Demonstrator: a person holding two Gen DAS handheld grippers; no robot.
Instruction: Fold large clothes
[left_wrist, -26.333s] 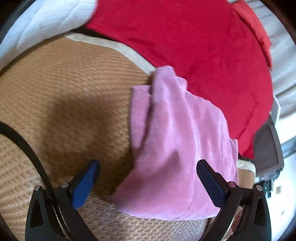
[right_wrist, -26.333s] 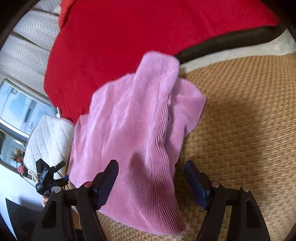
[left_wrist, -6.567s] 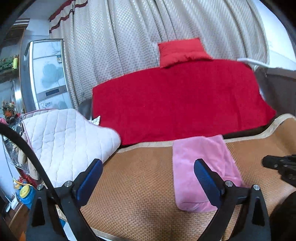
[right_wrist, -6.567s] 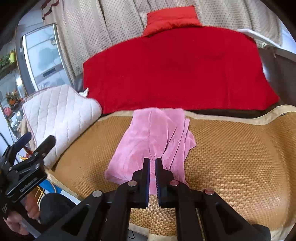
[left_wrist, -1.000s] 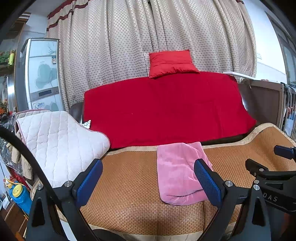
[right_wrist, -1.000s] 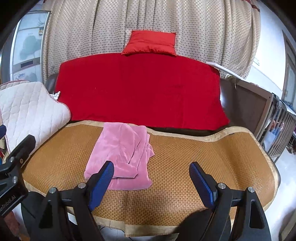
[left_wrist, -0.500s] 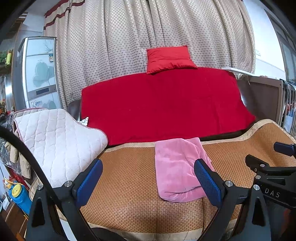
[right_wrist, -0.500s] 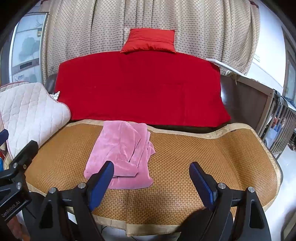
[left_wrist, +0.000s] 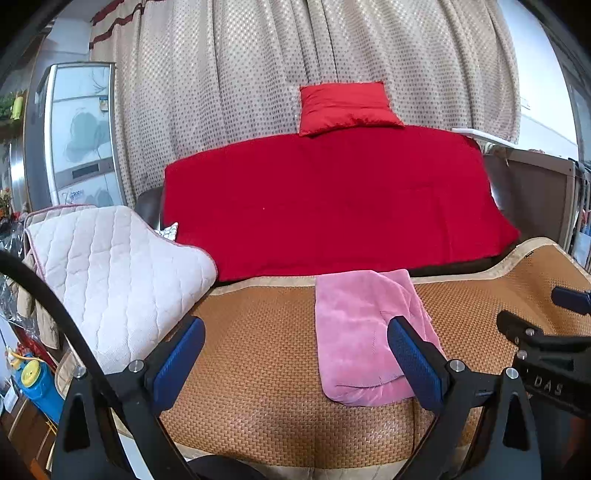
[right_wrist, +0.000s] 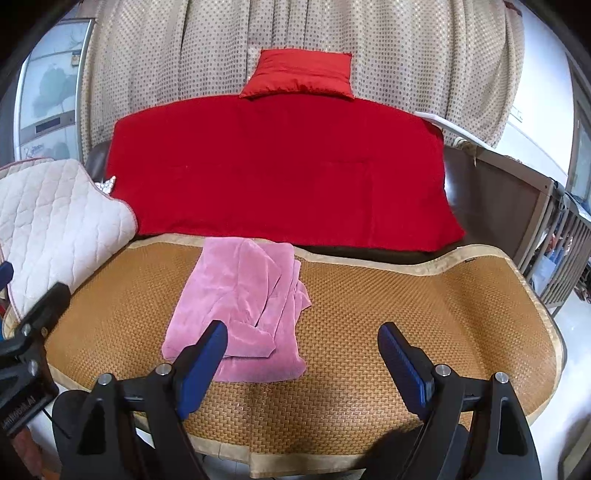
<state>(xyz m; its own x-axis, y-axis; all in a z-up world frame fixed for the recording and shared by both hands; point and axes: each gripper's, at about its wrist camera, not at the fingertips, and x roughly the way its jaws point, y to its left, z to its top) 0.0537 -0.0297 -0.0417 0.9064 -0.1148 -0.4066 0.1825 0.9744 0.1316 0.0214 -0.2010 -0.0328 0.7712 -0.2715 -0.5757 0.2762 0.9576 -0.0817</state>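
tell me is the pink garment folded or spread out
Folded: the pink garment lies as a compact stack of layers on the woven mat, neither tool touching it.

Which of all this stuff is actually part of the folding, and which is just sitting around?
Part of the job:
pink garment, folded on the woven mat
left gripper, open
right gripper, open

Just lying about:
red blanket
red cushion
white quilted pad
curtain

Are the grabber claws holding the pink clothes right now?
No. Both the left gripper and right gripper are open and empty; the folded pink garment lies free on the woven mat.
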